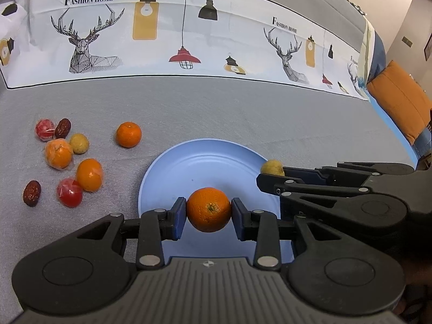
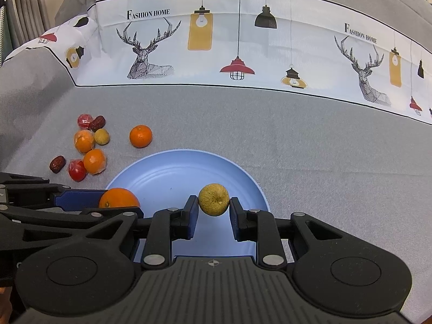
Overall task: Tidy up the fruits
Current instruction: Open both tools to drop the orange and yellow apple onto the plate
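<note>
My left gripper (image 1: 208,217) is shut on an orange (image 1: 208,209) and holds it above the near part of a blue plate (image 1: 205,162). My right gripper (image 2: 213,210) is shut on a small yellow-green fruit (image 2: 213,199) above the same plate (image 2: 175,172). In the left wrist view the right gripper (image 1: 266,179) comes in from the right with the yellow fruit (image 1: 272,167) at the plate's right rim. In the right wrist view the left gripper's fingers (image 2: 78,198) and its orange (image 2: 118,198) show at the plate's left.
Loose fruits lie on the grey cloth left of the plate: a lone orange (image 1: 128,134), wrapped oranges (image 1: 89,174), red wrapped fruits (image 1: 69,195), dark red dates (image 1: 31,193) and a yellow fruit (image 1: 79,143). A printed cloth band (image 1: 189,27) runs behind. An orange cushion (image 1: 399,100) lies far right.
</note>
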Demonstrator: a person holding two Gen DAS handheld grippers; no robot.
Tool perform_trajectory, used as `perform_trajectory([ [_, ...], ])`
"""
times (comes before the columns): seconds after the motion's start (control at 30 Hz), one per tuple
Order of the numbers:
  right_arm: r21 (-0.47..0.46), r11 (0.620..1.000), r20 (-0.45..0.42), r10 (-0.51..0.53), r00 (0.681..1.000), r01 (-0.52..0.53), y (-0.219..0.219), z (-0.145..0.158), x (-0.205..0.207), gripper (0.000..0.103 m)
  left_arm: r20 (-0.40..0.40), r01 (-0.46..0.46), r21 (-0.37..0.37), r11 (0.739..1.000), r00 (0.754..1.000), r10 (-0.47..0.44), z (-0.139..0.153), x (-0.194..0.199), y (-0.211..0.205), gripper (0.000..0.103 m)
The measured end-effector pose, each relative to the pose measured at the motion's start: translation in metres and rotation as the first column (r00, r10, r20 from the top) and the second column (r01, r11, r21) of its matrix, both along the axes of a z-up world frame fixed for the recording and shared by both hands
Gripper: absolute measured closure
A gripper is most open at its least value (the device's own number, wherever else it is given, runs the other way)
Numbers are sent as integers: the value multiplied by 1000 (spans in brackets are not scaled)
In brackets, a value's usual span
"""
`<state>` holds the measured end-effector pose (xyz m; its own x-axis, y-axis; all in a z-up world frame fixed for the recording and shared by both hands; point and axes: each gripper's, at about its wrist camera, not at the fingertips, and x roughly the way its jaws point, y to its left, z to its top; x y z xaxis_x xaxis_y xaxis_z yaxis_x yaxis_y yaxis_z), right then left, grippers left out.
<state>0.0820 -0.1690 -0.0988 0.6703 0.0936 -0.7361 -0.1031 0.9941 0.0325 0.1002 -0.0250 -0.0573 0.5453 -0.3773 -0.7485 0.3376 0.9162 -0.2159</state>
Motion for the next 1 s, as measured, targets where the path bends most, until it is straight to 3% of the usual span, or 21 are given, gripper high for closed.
perform_trajectory([
  [0.2,-6,1000,-11,-7,1000,7,-1,-1,1,77,-11,0,-5,1000,1000,0,-1,1,0,62],
  [0.37,-10,997,-27,-74,997,74,-6,-4,3,50,-41,-16,3,1000,999,16,-6,4,0,55],
  [1.0,-17,994,-2,-104,995,104,-8,0,3,47,-33,-37,8,999,999,37,-2,3,0,55],
])
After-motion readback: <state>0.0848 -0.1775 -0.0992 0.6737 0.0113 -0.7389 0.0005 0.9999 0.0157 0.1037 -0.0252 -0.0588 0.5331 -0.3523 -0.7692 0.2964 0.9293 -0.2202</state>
